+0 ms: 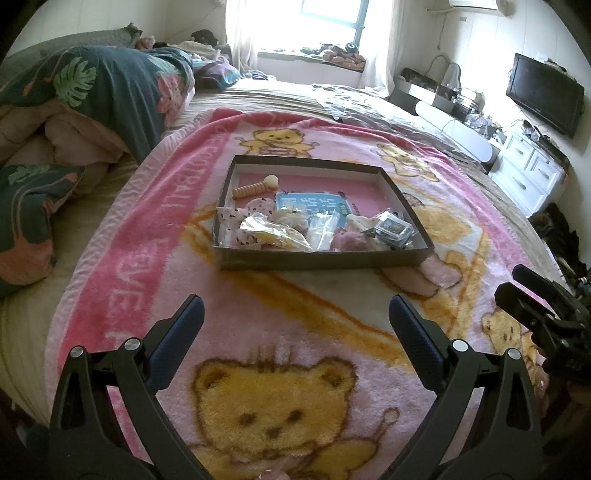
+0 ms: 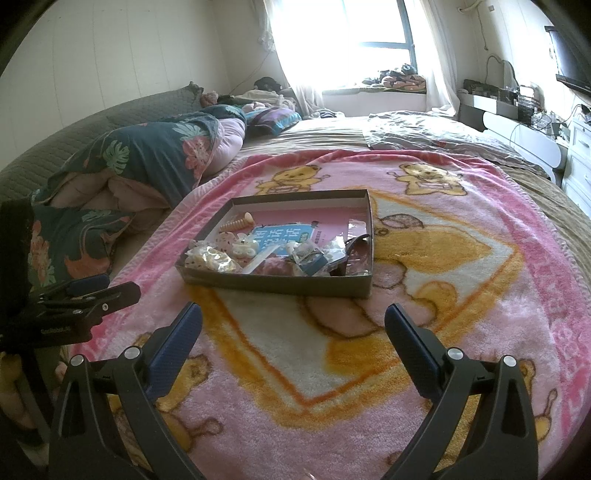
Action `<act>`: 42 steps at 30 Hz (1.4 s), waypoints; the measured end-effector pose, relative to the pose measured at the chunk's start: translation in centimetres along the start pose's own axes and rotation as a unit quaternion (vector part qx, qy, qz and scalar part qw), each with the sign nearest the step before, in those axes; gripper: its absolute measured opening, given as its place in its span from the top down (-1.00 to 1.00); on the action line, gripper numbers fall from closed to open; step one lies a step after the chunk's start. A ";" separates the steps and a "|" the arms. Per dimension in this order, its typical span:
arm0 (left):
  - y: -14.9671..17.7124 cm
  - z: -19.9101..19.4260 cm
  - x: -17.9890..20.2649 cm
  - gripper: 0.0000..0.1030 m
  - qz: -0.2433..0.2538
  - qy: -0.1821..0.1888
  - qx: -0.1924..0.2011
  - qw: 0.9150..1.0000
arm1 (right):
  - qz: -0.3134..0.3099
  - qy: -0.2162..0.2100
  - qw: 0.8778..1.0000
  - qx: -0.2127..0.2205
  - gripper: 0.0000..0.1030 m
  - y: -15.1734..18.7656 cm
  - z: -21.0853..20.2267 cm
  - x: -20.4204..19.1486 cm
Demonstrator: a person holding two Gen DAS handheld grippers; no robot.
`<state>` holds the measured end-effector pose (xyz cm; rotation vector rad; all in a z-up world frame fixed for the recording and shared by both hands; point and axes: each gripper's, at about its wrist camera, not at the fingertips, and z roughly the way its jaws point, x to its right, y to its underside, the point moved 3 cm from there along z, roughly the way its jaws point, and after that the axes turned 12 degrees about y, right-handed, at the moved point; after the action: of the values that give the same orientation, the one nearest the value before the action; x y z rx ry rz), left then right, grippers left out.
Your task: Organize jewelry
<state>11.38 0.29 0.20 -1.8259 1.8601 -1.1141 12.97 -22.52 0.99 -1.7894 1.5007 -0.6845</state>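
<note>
A shallow grey cardboard box (image 1: 317, 258) sits on a pink teddy-bear blanket (image 1: 280, 391) on a bed. It holds several small bagged jewelry pieces (image 1: 273, 232), a spiral hair tie (image 1: 251, 189) and a blue card (image 1: 310, 203). The box also shows in the right wrist view (image 2: 277, 284). My left gripper (image 1: 295, 317) is open and empty, hovering over the blanket short of the box. My right gripper (image 2: 293, 325) is open and empty, also short of the box. The right gripper shows at the right edge of the left view (image 1: 535, 306); the left gripper shows at the left edge of the right view (image 2: 85, 295).
A rumpled floral duvet (image 1: 110, 92) lies on the left of the bed. A white dresser (image 1: 528, 166) and a TV (image 1: 543, 92) stand to the right. A window (image 2: 369, 33) is behind the bed. A grey sheet (image 2: 424, 129) covers the far right of the bed.
</note>
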 end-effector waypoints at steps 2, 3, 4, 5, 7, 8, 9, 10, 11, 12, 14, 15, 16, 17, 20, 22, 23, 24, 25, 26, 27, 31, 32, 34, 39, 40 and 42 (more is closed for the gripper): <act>0.0 -0.1 0.0 -0.82 0.001 0.000 0.000 1.000 | 0.001 0.000 1.000 0.001 -0.91 0.0 0.0 0.0; 0.0 0.0 0.0 -0.82 0.000 0.000 0.001 1.000 | 0.001 0.000 1.000 0.000 -0.91 0.0 0.0 0.0; 0.0 0.0 0.0 -0.82 0.000 0.000 0.000 1.000 | 0.001 0.000 1.000 0.000 -0.91 0.0 0.0 0.0; 0.0 0.0 0.0 -0.82 0.000 0.000 0.000 1.000 | 0.001 0.000 1.000 0.000 -0.91 0.0 0.0 0.0; 0.0 0.0 0.0 -0.82 0.001 0.000 0.000 1.000 | 0.000 0.000 1.000 0.000 -0.91 0.0 0.0 0.0; 0.0 -0.1 0.0 -0.82 0.001 -0.001 0.000 1.000 | 0.000 0.000 1.000 0.000 -0.91 0.0 0.0 0.0; 0.0 0.0 0.0 -0.82 0.000 -0.002 0.000 1.000 | 0.000 0.000 1.000 0.000 -0.91 0.0 0.0 0.0; 0.0 0.0 0.0 -0.82 0.000 -0.001 0.000 1.000 | 0.000 0.000 1.000 -0.001 -0.91 0.0 0.0 0.0; 0.0 0.0 0.0 -0.82 0.000 -0.001 0.000 1.000 | 0.000 0.000 1.000 -0.001 -0.91 0.0 0.0 0.0; 0.1 -0.1 0.0 -0.82 0.000 -0.002 0.001 1.000 | 0.001 0.000 1.000 0.000 -0.91 0.0 0.0 0.0; 0.1 -0.2 -0.1 -0.82 0.000 -0.002 0.001 1.000 | 0.000 0.000 1.000 0.000 -0.91 0.0 0.0 0.0; 0.1 -0.2 -0.1 -0.82 0.000 -0.001 0.001 1.000 | 0.001 0.001 1.000 0.000 -0.91 0.0 0.0 0.0; 0.1 -0.1 0.0 -0.82 0.000 0.000 0.001 1.000 | 0.001 0.000 1.000 0.000 -0.91 0.0 0.0 0.0; 0.1 -0.1 0.0 -0.82 0.000 -0.001 0.000 1.000 | 0.001 -0.001 1.000 0.000 -0.91 0.0 0.0 0.0; 0.0 0.0 0.0 -0.82 0.000 -0.002 -0.001 1.000 | 0.000 0.000 1.000 0.001 -0.91 0.0 0.0 0.0; 0.1 -0.1 0.0 -0.82 0.000 -0.002 -0.001 1.000 | 0.000 0.000 1.000 0.000 -0.91 0.0 0.0 0.0; 0.2 -0.2 -0.1 -0.82 -0.001 -0.001 -0.002 1.000 | 0.000 0.000 1.000 0.000 -0.91 0.0 0.0 0.0; 0.2 -0.2 -0.1 -0.82 -0.001 -0.001 -0.001 1.000 | 0.000 0.000 1.000 0.000 -0.91 0.0 0.0 0.0; 0.1 -0.2 -0.1 -0.82 0.000 0.000 -0.001 1.000 | 0.001 0.000 1.000 0.000 -0.91 0.0 0.0 0.0; 0.2 -0.2 -0.1 -0.82 0.000 0.000 -0.001 1.000 | 0.000 0.000 1.000 0.000 -0.91 0.0 0.0 0.0; 0.3 -0.2 0.0 -0.82 0.000 0.001 -0.001 1.000 | 0.000 0.001 1.000 0.000 -0.91 0.0 0.0 0.0; 0.6 -0.3 0.0 -0.82 0.001 0.011 -0.002 1.000 | 0.000 0.001 1.000 0.001 -0.91 0.0 0.0 0.0; 0.5 -0.2 0.1 -0.82 0.000 0.014 -0.002 1.000 | 0.000 0.002 1.000 0.001 -0.91 0.0 -0.1 -0.1; 0.5 -0.3 0.1 -0.82 0.000 0.018 -0.003 1.000 | -0.001 0.004 1.000 0.002 -0.91 0.0 -0.2 -0.1; 0.5 -0.2 0.3 -0.82 0.003 0.008 -0.007 1.000 | -0.001 0.004 1.000 0.002 -0.91 -0.1 -0.2 -0.1; 0.5 -0.2 0.3 -0.82 0.003 0.005 -0.008 1.000 | -0.001 0.004 1.000 0.002 -0.91 -0.1 -0.2 -0.1; 0.5 -0.2 0.2 -0.82 0.001 0.003 -0.010 1.000 | -0.001 0.004 1.000 0.001 -0.91 -0.1 -0.2 -0.1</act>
<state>10.86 0.08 -0.02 -1.8348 1.8823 -1.1045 12.84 -22.48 1.16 -1.7885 1.5020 -0.6951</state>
